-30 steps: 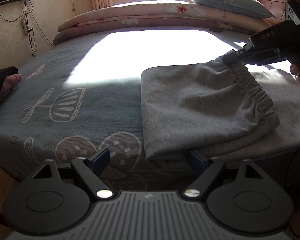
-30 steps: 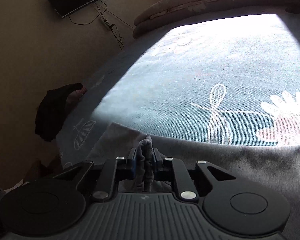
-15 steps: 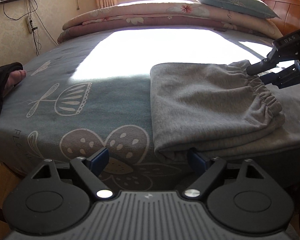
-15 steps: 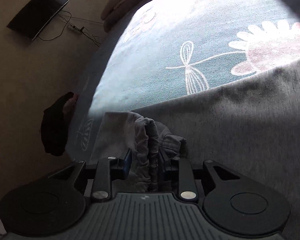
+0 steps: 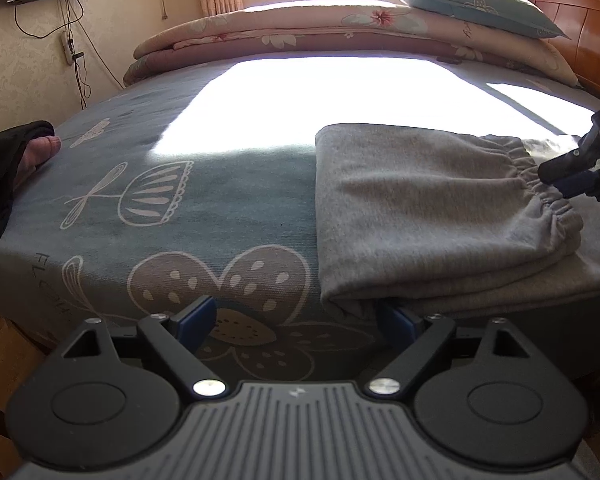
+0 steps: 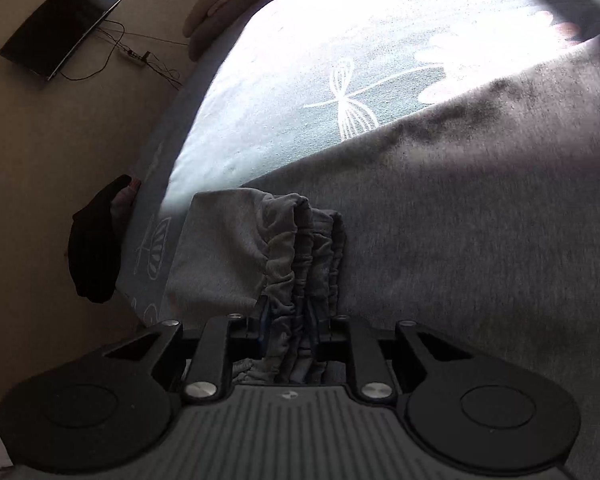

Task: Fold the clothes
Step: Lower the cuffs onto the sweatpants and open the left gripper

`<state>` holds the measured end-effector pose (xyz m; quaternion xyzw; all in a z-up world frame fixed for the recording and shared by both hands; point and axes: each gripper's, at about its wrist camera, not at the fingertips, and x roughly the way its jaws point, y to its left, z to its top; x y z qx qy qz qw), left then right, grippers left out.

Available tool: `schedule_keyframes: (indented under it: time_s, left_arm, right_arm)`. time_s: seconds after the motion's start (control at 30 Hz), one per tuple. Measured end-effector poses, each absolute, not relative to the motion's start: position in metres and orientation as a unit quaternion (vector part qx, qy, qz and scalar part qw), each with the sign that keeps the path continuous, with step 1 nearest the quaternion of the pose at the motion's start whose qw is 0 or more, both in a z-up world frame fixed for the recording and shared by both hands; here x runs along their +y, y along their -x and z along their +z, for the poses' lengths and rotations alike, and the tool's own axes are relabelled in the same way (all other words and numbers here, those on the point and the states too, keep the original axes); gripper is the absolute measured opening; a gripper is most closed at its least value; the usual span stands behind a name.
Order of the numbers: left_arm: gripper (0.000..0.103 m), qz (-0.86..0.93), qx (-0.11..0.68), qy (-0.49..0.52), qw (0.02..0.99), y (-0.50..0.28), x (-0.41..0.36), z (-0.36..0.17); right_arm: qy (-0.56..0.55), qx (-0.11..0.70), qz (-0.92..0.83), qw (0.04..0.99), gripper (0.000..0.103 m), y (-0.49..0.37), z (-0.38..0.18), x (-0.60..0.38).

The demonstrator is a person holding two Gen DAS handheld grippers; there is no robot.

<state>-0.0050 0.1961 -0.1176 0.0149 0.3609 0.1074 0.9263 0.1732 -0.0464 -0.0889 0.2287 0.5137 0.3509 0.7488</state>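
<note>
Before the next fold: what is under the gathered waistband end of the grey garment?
Under the waistband lie more layers of the same grey garment, spread on the patterned bedsheet. The right gripper has waistband gathers between its jaws. Anything between the layers is covered.

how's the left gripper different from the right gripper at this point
The left gripper stands wide open with only the bedsheet showing between its fingers; the right gripper is far narrower, its jaws just closing again with the elastic waistband bunched between them. The left sits at the near folded corner of the grey pants; the right is at the waistband end. Both are black with blue pads.
</note>
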Motion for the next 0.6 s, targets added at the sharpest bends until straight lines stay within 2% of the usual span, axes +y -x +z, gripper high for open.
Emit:
schedule_keyframes:
  time_s: [0.07,0.27,0.5,0.6]
  left_arm:
    - [0.088,0.113,0.358,-0.022,0.927,0.006,0.196,-0.119]
    - [0.091,0.141,0.35,0.03,0.926,0.011,0.208,-0.119]
    - [0.091,0.193,0.327,0.241,0.893,0.038,0.254,-0.132]
    - [0.089,0.221,0.333,0.264,0.878,0.046,0.262,-0.137]
  right_arm:
    - [-0.211,0.498,0.347,0.766,0.046,-0.164,-0.082,-0.048]
    - [-0.148,0.46,0.35,0.803,0.048,-0.138,-0.065,-0.043]
    - [-0.171,0.451,0.355,0.801,0.052,-0.127,-0.065,-0.047]
    - [-0.173,0.45,0.353,0.801,0.053,-0.124,-0.065,-0.052]
